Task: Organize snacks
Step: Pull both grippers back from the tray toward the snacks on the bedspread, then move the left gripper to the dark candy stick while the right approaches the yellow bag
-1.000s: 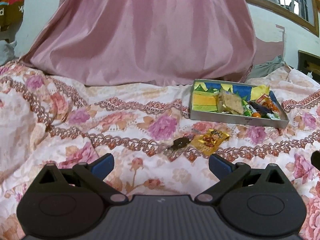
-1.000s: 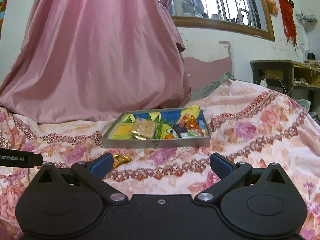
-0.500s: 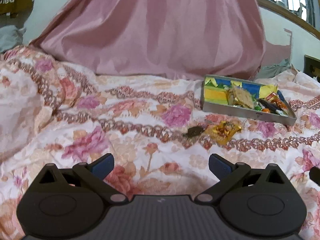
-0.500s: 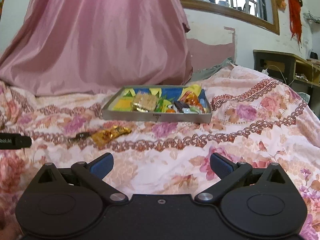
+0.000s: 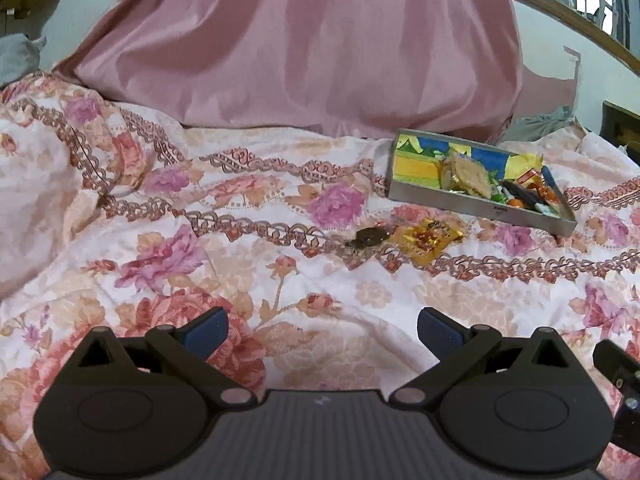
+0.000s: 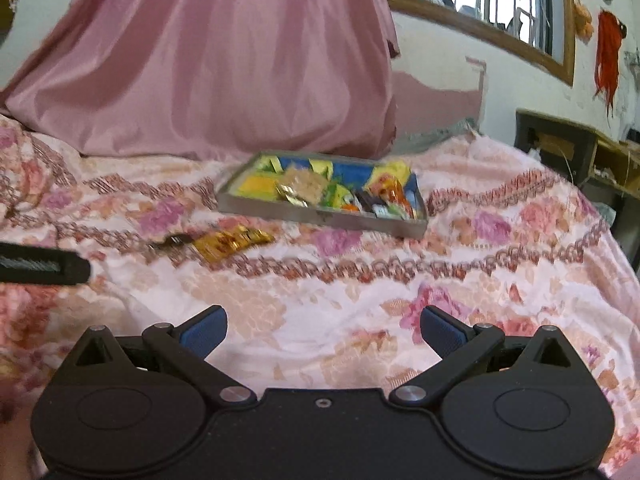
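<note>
Hovering low over the floral pink-and-white bedspread [image 5: 248, 216], left gripper [image 5: 322, 330] with blue pads spread wide and empty; right gripper [image 6: 323, 330] likewise apart, holding nothing. Pulling back from the shallow grey metal tray [image 5: 476, 205] compared with a second ago, and swinging slightly left. Judging from that, lining up for the loose pieces. Lying just in front of the tray: a gold foil snack packet [image 5: 426, 238], a small dark wrapped candy [image 5: 370, 237] touching it. Showing only in the right view: the wooden side cabinet [image 6: 576, 152] beyond the tray; motion-blurred, though, unlike the sharper left view.
</note>
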